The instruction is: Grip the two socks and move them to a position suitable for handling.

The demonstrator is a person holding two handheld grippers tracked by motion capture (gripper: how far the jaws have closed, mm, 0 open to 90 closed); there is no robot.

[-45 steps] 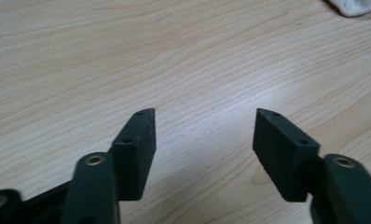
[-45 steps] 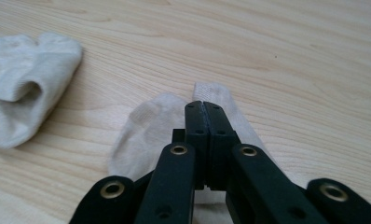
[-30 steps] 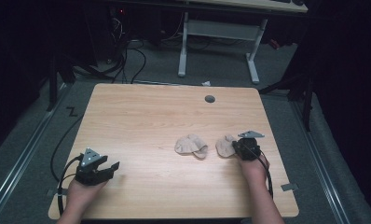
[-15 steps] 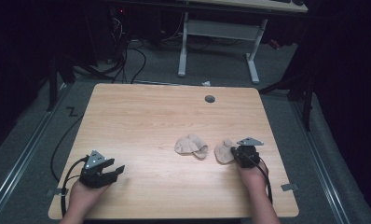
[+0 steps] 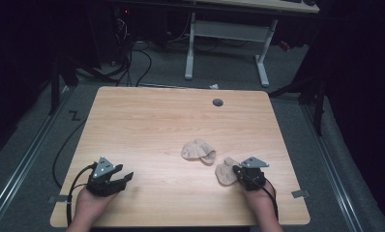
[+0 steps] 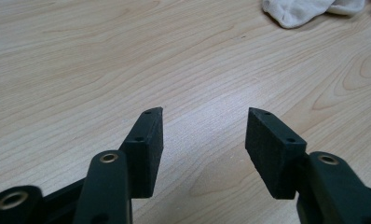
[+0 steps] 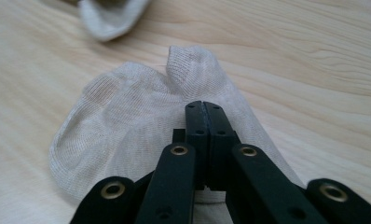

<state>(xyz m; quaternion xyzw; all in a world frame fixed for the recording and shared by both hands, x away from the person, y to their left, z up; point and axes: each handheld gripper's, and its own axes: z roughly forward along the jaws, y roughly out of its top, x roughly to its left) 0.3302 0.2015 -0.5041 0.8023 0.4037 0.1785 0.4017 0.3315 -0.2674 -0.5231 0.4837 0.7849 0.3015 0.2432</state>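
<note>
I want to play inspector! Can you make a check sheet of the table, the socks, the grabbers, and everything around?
Surface: wooden table, grey round plug near far edge.
Job's things: two beige socks; near sock, far sock.
Clutter: nothing seen.
Grippers: left gripper jaws open over bare wood; right gripper jaws shut over the near sock, grip on fabric unclear.
Cables: black cable trails from left gripper.
Surroundings: grey carpet, white desk legs, dark room.
</note>
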